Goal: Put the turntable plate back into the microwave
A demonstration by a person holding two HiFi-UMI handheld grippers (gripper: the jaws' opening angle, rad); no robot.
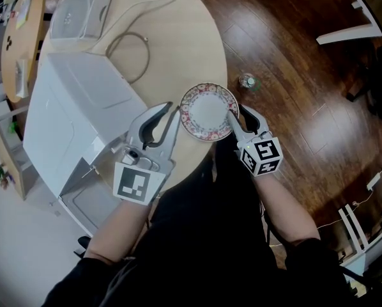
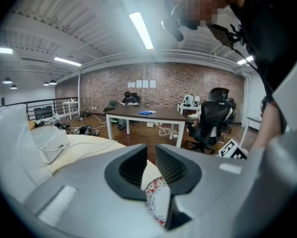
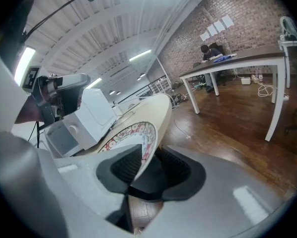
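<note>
One round white plate (image 1: 209, 112), red floral rim

Round table (image 1: 184, 37) bears a white microwave (image 1: 76, 114), looped cable (image 1: 147, 57) and clear container (image 1: 76, 15)

Left gripper (image 1: 170, 111) and right gripper (image 1: 237, 114): pale grey moulded bodies with smooth, rounded shells, and curved jaws lined with black ribbed pads (image 2: 133, 168). Each carries a white cube (image 1: 138, 184) printed with black square markers. The person wears black sleeves (image 1: 98, 270) ending above the forearms, and dark clothing across the torso
</note>
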